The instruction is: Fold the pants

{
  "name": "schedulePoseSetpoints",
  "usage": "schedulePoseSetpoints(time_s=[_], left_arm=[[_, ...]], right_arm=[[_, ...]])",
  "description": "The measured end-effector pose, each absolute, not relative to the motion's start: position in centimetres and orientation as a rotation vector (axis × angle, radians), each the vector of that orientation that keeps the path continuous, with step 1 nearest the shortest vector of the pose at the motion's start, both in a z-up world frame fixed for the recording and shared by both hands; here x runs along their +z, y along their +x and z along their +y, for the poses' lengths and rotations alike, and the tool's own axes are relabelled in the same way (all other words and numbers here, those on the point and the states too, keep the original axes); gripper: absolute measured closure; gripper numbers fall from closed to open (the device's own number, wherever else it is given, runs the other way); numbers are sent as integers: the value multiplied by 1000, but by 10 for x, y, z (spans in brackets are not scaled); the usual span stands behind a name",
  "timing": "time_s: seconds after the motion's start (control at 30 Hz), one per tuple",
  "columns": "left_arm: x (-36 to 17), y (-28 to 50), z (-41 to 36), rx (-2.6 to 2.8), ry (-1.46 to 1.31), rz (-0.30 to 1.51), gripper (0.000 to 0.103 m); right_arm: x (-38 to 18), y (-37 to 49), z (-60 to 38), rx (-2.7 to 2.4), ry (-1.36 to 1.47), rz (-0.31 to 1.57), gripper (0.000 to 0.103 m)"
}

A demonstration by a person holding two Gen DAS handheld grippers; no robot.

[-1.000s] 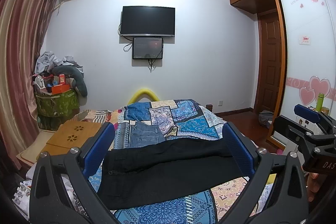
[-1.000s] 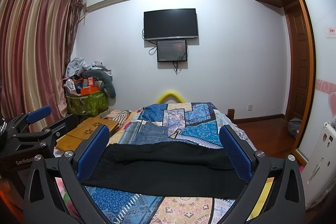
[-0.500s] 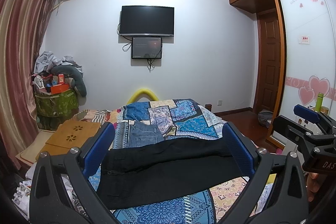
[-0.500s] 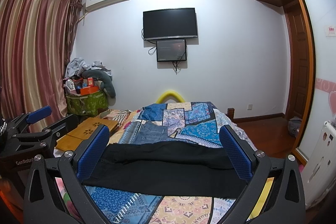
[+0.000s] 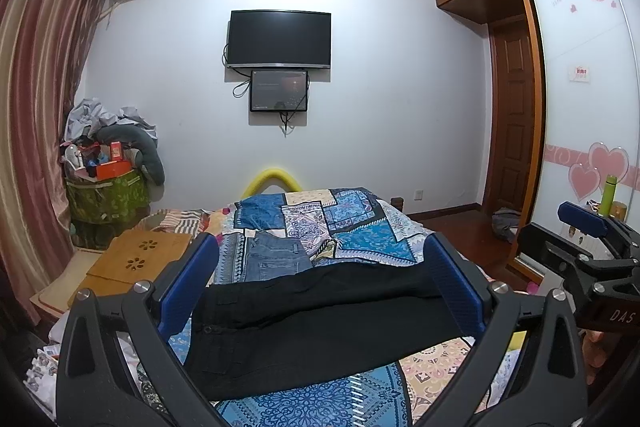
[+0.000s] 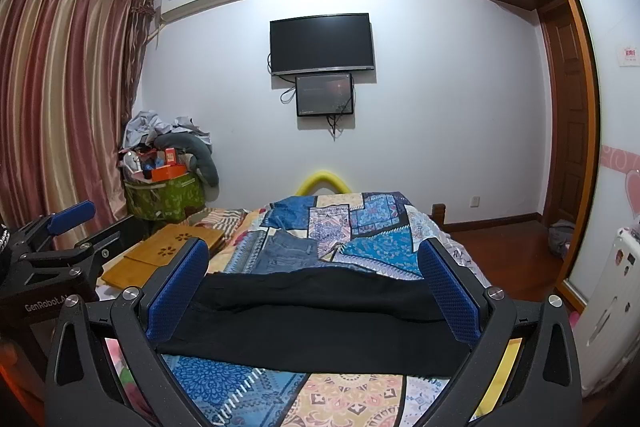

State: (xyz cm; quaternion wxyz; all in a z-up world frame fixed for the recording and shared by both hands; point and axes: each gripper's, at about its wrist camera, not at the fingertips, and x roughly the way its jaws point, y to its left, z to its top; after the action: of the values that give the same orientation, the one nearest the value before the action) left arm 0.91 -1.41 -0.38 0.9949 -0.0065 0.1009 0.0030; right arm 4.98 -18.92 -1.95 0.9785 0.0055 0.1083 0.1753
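A bed (image 5: 360, 223) covered by a patchwork quilt is seen. Black pants (image 5: 320, 319) of matte cloth are laid crosswise near its front edge. Folded denim (image 5: 274, 259) lies behind. Left tongs (image 5: 320, 283) and right tongs (image 6: 316, 287) are held wide apart, empty.

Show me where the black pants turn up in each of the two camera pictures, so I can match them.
Left wrist view: the black pants lie across the bed in the lower middle, framed by the open blue jaws, slanting down to the left.
Right wrist view: the black pants lie in the lower middle, more level.
Shared landmark: the folded jeans just behind the pants.
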Motion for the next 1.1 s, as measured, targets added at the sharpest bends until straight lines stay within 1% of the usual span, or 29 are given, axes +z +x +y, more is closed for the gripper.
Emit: schedulePoseSetpoints(time_s=[0.23,0.43,0.6,0.8,0.97,1.1], left_arm=[[-8,24,-13,13,-6,222,0],[-16,59,-1,40,7,253,0],[-30,114,23,58,-21,343,0],[-59,194,67,115,-74,481,0],[-91,262,119,174,-146,608,0],[-123,306,156,253,-128,680,0]], right_arm=[[-22,62,-189,351,15,240,0],[-27,90,-189,343,21,279,0],[-40,131,-187,310,-11,331,0],[-62,183,-185,302,-48,415,0],[-85,225,-183,306,-86,496,0],[-110,263,-185,282,-136,560,0]])
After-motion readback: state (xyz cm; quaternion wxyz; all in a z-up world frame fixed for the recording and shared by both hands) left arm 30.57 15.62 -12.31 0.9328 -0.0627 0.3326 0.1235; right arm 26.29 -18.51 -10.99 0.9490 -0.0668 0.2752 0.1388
